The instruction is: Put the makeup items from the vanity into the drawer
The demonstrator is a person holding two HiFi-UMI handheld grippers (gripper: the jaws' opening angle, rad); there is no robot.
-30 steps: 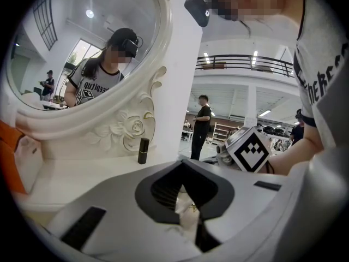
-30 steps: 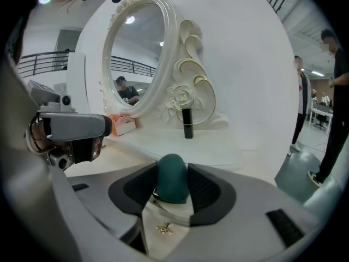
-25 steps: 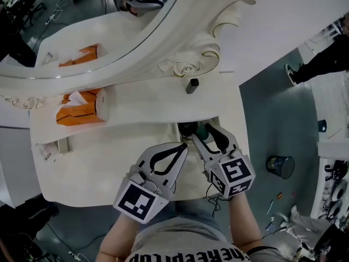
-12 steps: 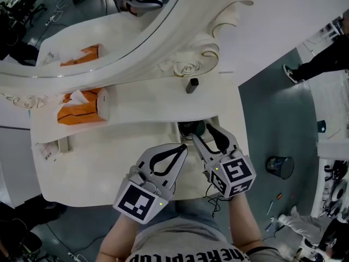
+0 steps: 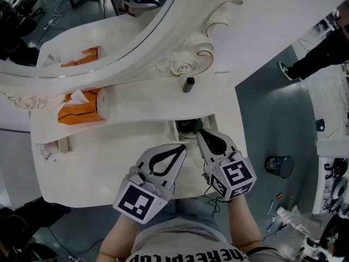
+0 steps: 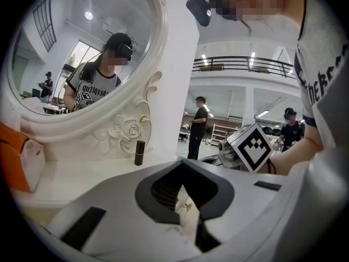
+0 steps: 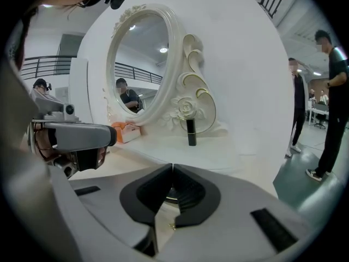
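At the front edge of the table (image 5: 136, 105), dead centre of the head view: your right gripper (image 5: 197, 131) has just been closing. In the right gripper view its (image 7: 172, 166) dark tips meet, with nothing pinched between them. Its nose sits at the lip of the open drawer (image 5: 178, 125). Something dark lies in there, at 11 o'clock off the tips; can't tell what it is.

Your left gripper (image 5: 184, 146) is just beside the right one, at its 7 o'clock. The left gripper view shows its (image 6: 181, 161) tips closed together and empty too.

Further out:
- Dark tube (image 5: 188, 84), upright on the table at 12 o'clock from the right gripper, well apart from it, at the foot of the mirror's (image 5: 82, 21) carved scroll. Same tube in both gripper views (image 7: 191, 132) (image 6: 139, 153).
- Orange tissue box (image 5: 82, 107) at 10 o'clock from the left gripper, near the table's far left.
- Round bin (image 5: 280, 166) on the floor at 3 o'clock.
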